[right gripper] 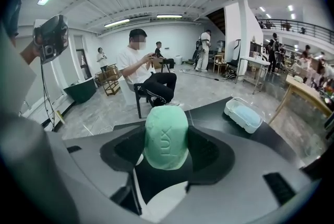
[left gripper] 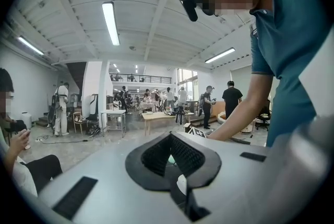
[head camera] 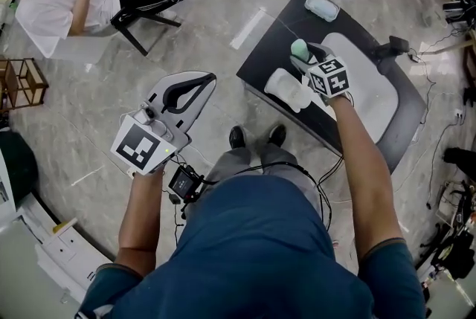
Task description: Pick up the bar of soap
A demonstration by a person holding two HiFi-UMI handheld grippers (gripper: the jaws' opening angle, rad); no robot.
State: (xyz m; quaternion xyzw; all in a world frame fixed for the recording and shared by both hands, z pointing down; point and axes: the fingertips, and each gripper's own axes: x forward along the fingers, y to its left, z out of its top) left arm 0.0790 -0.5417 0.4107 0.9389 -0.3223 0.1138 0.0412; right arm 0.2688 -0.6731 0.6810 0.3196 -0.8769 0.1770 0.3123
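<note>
The green bar of soap point(head camera: 299, 49) stands upright between the jaws of my right gripper point(head camera: 305, 53), lifted over the black table point(head camera: 271, 42). In the right gripper view the soap point(right gripper: 166, 131) fills the gap, and the black pads point(right gripper: 209, 151) of the right gripper point(right gripper: 167, 152) press on both its sides. My left gripper point(head camera: 208, 79) hangs off the table's left side over the floor, its jaw tips together with nothing between them. In the left gripper view the left gripper point(left gripper: 171, 137) shows the same closed loop of pads.
A white soap dish point(head camera: 288, 90) lies on the table just under my right gripper. A large white tray point(head camera: 375, 91) sits to its right, and a clear lidded box point(head camera: 322, 5) point(right gripper: 242, 113) at the far corner. A person sits on a chair point(head camera: 141, 13) at the upper left.
</note>
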